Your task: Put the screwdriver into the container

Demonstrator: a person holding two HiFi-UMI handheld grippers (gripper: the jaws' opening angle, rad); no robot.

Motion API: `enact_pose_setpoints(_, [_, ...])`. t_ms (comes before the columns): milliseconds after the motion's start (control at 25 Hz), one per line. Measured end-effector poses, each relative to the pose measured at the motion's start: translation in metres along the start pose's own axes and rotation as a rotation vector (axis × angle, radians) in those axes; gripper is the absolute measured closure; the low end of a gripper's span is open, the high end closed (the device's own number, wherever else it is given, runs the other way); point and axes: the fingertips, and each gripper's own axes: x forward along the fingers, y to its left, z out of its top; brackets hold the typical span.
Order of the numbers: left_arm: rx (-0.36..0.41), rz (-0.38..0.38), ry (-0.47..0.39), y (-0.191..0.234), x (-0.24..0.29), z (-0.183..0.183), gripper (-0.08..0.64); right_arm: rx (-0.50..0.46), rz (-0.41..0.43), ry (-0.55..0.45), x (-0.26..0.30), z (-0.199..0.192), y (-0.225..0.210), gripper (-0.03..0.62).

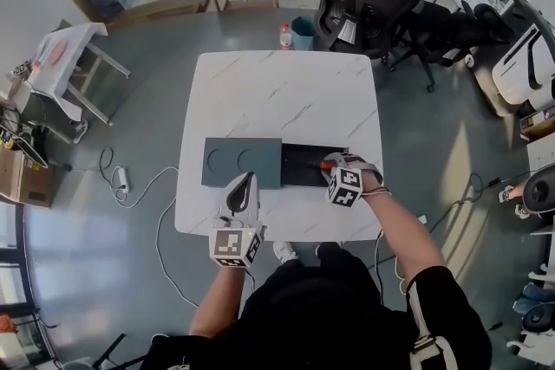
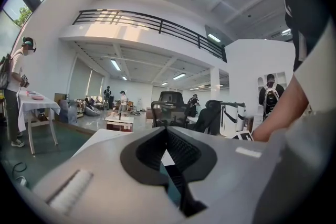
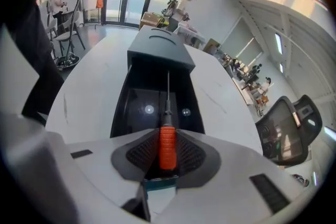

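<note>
The screwdriver (image 3: pixel 167 145) has a ribbed orange handle and a thin metal shaft. My right gripper (image 3: pixel 167 132) is shut on the handle, and the shaft points out over the open black container (image 3: pixel 137 105). In the head view the right gripper (image 1: pixel 329 166) sits at the right end of the black container (image 1: pixel 299 168), with the orange handle (image 1: pixel 325 165) just showing. The container's grey-green lid (image 1: pixel 241 162), slid off to the left, has two round hollows. My left gripper (image 1: pixel 242 190) hovers at the table's front edge, just below the lid, with jaws together and nothing between them.
The white marble table (image 1: pixel 286 91) is bare behind the container. Beyond its far edge, on the floor, stand a bottle (image 1: pixel 285 36), a teal bin (image 1: pixel 303 33) and black office chairs (image 1: pixel 360 0). A cable (image 1: pixel 130 186) lies on the floor at the left.
</note>
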Motion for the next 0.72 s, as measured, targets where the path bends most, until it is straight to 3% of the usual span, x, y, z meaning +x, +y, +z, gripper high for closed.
enact_pose_setpoints(360, [-0.014, 0.053, 0.000, 0.021, -0.001, 0.001, 0.548, -0.017, 0.084, 0.051, 0.013, -0.002, 0.009, 0.492])
enact_pose_setpoints(560, [-0.015, 0.059, 0.006, 0.025, -0.004, 0.001, 0.548, 0.034, 0.123, 0.047, 0.007, 0.002, 0.013, 0.468])
enact_pose_setpoints(720, [-0.013, 0.052, 0.005, 0.022, 0.003, 0.002, 0.548, 0.033, 0.073, -0.003, -0.014, 0.009, 0.001, 0.431])
